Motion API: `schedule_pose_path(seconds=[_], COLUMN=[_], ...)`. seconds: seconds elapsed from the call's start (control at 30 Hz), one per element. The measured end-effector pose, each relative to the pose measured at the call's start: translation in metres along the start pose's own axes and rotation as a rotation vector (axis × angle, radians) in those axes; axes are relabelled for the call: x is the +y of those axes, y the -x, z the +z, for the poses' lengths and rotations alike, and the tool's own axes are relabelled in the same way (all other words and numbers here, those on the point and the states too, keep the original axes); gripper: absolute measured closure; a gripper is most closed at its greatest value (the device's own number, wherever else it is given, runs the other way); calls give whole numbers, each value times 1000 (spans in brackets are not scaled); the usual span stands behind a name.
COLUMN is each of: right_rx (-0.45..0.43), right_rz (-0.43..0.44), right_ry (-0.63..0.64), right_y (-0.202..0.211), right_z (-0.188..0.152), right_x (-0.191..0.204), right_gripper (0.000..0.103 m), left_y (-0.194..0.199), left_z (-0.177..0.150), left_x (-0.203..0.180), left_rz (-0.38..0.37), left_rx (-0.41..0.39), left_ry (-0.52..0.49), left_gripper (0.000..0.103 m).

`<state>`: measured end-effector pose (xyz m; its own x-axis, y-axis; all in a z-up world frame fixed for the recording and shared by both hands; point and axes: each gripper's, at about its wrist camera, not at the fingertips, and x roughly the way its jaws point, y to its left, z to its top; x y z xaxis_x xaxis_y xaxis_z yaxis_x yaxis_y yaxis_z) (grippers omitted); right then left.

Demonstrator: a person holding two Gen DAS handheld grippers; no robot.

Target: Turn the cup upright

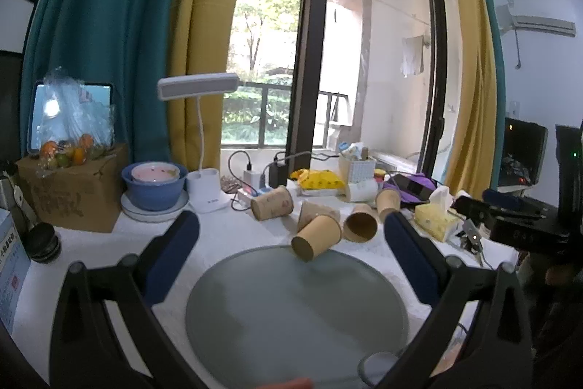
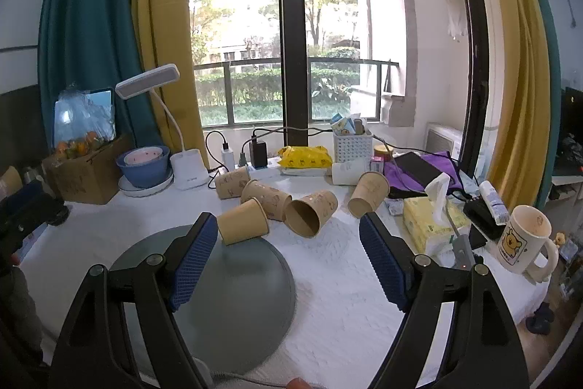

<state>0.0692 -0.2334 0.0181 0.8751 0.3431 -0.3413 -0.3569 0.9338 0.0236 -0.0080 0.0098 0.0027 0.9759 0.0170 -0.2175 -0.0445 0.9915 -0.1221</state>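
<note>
Kraft-brown paper cup (image 2: 243, 222) lies on its side at the far rim of the grey round tray (image 2: 255, 308), closed base towards the cameras and partly over the tray edge; same cup in the left view (image 1: 316, 237). Four more paper cups are tipped over behind and beside it: one with its open mouth facing the camera (image 2: 309, 213), a printed one (image 2: 267, 198) touching the near cup, one further back (image 2: 231, 182), one off to the right (image 2: 368, 194).

Handling, as a judgement: thin paper wall, very light, no contents visible. It will roll or skid at a nudge and dent under a hard pinch. Best hold looks like across the side wall near the middle or towards the stiffer rolled rim, light squeeze, then rotate so the mouth faces up. Neighbouring cups sit close, so a wide approach may knock them.

Right gripper (image 2: 289, 239) is spread wide, blue pads empty, hovering above the counter (image 2: 346, 279) with the near cup just beyond its left pad. Left gripper (image 1: 291, 236) is also spread wide and empty, over the tray, cup between the pad tips further out.

Around: white cloth on the counter, tissue pack (image 2: 433, 225), bear mug (image 2: 524, 239) at the right, blue bowl (image 2: 144, 166), desk lamp (image 2: 189, 170), cardboard box (image 2: 83, 174), window behind.
</note>
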Motion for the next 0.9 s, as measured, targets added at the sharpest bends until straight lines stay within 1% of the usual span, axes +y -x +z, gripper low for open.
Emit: schedule_pose_path(seconds=[0.9], right_rx=[-2], right_rz=[-6], right_ry=[-9], right_y=[2], right_z=[0], right_x=[-4], right_gripper=[20], left_y=[-1], left_z=[-2], left_x=[-3], left_rz=[2], left_rx=[-6], left_ry=[5], left_gripper=[1])
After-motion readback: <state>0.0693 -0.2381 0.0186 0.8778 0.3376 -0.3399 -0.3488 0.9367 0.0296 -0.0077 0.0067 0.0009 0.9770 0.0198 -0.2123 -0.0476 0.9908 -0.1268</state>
